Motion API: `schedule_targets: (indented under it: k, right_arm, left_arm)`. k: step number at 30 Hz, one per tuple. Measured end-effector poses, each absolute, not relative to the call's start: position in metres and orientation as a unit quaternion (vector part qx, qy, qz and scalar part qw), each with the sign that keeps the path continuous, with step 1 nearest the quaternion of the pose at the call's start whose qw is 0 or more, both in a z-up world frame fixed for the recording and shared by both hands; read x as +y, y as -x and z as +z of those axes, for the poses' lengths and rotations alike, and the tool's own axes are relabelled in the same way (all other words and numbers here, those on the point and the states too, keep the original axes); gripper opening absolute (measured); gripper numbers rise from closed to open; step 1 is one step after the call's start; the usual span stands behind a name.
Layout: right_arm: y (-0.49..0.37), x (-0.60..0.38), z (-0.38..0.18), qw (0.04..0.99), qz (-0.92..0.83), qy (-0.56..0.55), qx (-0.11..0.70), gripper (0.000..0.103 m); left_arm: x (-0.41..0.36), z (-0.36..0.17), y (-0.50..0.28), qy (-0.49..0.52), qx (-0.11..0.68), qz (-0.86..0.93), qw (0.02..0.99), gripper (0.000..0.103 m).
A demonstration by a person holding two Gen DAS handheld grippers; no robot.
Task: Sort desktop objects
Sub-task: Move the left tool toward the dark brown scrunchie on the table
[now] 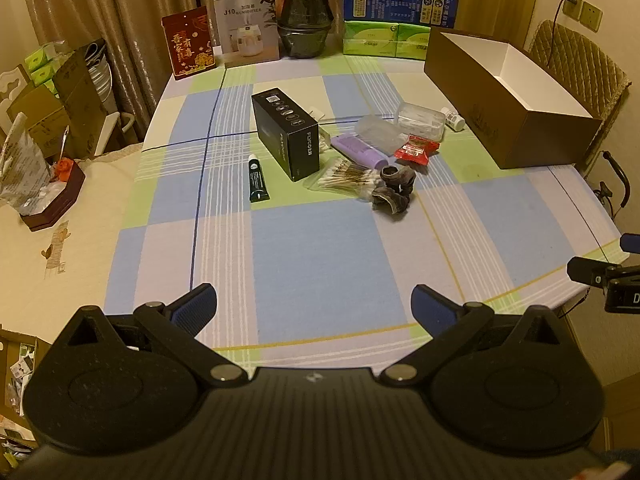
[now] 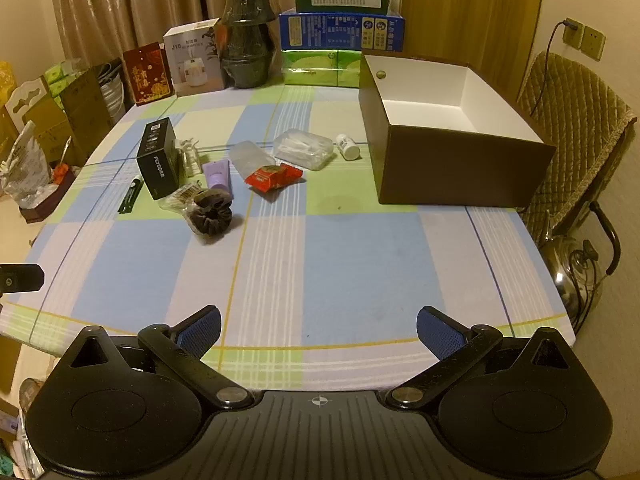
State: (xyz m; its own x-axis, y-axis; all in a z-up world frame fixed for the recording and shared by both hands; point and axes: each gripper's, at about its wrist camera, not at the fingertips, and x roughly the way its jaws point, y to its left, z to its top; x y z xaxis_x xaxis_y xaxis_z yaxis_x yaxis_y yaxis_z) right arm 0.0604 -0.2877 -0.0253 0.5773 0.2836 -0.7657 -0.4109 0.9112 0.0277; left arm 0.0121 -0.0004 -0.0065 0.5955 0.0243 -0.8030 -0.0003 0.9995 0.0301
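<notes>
Desktop clutter sits mid-table on checked cloth (image 1: pixel 320 248): one black carton (image 1: pixel 286 136), one dark tube (image 1: pixel 258 178), one lilac tube (image 2: pixel 218 174), one swab bag (image 1: pixel 344 176), one red sachet (image 2: pixel 274 176), one white bottle (image 2: pixel 347 146), two scrunchies (image 1: pixel 394 190). Open brown box (image 2: pixel 452 160) far right; only right view shows its white floor. Left gripper (image 1: pixel 314 308) and right gripper (image 2: pixel 318 330): jaws wide, nothing held.

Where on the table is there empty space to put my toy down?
The wide near stretch of tablecloth, between both open grippers and the dark scrunchies, is bare. The brown box is empty inside. It is crowded in the middle, from the black box to the white bottle.
</notes>
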Motion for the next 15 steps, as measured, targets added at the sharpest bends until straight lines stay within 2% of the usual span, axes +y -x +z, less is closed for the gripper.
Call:
schedule_targets:
  k: [15]
  right_arm:
    - [-0.073, -0.288, -0.028, 0.882, 0.197, 0.078, 0.422, 0.101]
  left_arm:
    - [-0.003, -0.010, -0.023, -0.016, 0.456, 0.008, 0.890, 0.102]
